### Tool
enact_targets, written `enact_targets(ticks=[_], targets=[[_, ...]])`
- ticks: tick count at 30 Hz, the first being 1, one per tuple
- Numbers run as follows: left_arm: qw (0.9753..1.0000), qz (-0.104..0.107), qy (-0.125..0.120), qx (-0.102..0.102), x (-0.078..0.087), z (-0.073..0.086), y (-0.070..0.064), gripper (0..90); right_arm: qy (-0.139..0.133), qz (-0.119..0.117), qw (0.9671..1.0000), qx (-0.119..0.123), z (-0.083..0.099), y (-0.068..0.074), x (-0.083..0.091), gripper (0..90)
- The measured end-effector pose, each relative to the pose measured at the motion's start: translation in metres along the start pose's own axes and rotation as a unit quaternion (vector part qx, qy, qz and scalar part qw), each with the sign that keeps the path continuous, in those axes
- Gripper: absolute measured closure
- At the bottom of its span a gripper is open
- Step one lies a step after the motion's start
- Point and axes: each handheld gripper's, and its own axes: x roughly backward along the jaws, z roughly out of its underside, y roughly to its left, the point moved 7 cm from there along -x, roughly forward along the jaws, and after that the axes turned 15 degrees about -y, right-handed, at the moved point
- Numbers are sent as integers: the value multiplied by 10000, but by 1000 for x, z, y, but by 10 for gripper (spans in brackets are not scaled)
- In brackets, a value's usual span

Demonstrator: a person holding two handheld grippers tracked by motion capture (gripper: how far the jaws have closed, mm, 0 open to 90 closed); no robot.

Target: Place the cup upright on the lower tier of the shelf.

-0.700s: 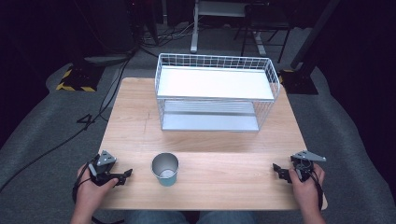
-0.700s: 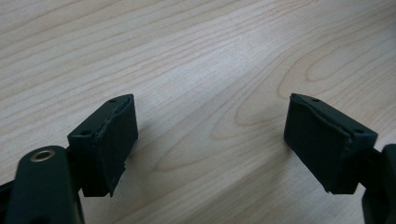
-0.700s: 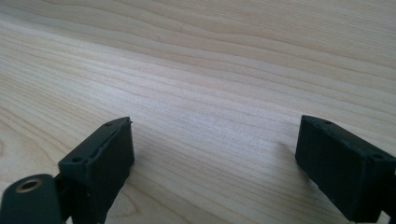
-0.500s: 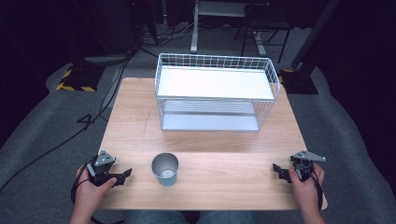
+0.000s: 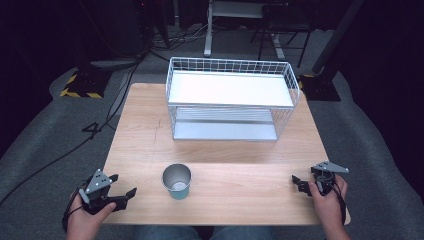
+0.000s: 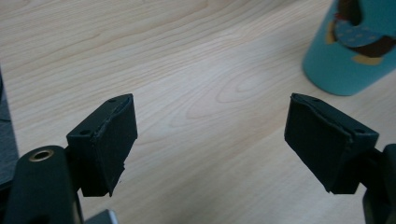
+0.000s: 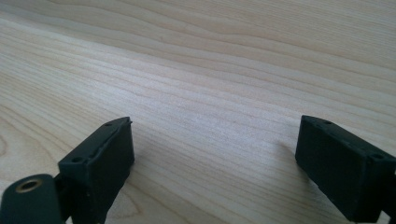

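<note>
A teal cup (image 5: 176, 181) with a shiny metal inside stands upright near the table's front edge, a little left of centre. My left gripper (image 5: 123, 184) rests low over the front left of the table, open, its jaws turned toward the cup and about a hand's width short of it. In the left gripper view the open gripper (image 6: 210, 121) has bare wood between its jaws, with the cup (image 6: 355, 46) at the upper right. My right gripper (image 5: 298, 183) is at the front right, open with nothing in it. In the right gripper view it (image 7: 215, 144) hovers just above the wood.
A white two-tier wire rack (image 5: 230, 100) stands at the back half of the wooden table (image 5: 240, 155), with a solid white top shelf and a lower shelf. Dark floor, cables and stand legs lie beyond the table.
</note>
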Motion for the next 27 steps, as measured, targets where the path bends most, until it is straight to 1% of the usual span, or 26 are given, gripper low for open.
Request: enact_targets(ticks=[1, 2, 3, 7, 9, 11, 12, 16, 18, 19, 20, 21, 22, 23, 24, 25, 27], targets=[[9999, 7, -80, 65, 2, -1, -3, 178, -1, 0, 10000, 0, 0, 0, 0, 118], [9999, 16, -115, 78, 5, -2, -6, 180, 0, 1, 10000, 0, 0, 0, 0, 117], [9999, 47, -119, 53, 7, -2, -8, 181, 0, 1, 10000, 0, 0, 0, 0, 117], [9997, 46, -222, 70, 14, -6, -17, 180, -1, 0, 10000, 0, 0, 0, 0, 117], [9997, 57, -247, 50, 16, -7, -21, 180, -2, 1, 10000, 0, 0, 0, 0, 117], [9996, 84, -234, 93, 18, -7, -27, 184, -1, 0, 10000, 0, 0, 0, 0, 117], [9996, 96, -241, 76, 18, -7, -30, 184, -1, 0, 10000, 0, 0, 0, 0, 117], [9993, 216, -284, 90, 22, -10, -43, 184, -1, 0, 10000, 0, 0, 0, 0, 117], [9993, 226, -288, 69, 23, -10, -48, 184, -1, 0, 10000, -1, 0, 0, 0, 117], [9995, 188, -238, -55, 22, -10, -51, 184, -1, 0, 10000, 0, 0, 0, 0, 117], [9995, 188, -238, -55, 22, -10, -51, 184, -1, 0, 10000, 0, 0, 0, 0, 117], [9997, 132, -212, -77, 22, -9, -52, 184, -1, 0, 10000, 1, 0, 0, 0, 117], [9997, 129, -183, -119, 20, -8, -54, 184, -1, 0, 10000, -1, 0, 0, 0, 117], [9996, 133, -138, -186, 19, -8, -56, 186, -1, 0, 10000, -1, 0, 0, 0, 117], [9997, 135, -122, -174, 18, -7, -58, 186, -1, 0, 10000, -1, 0, 0, 0, 117], [9996, 124, -109, -207, 17, -7, -60, 187, 0, 0, 10000, -1, 0, 0, 0, 117], [9994, 190, -129, -257, 15, -8, -64, 185, 1, -1, 10000, 0, 0, 0, 0, 117]])
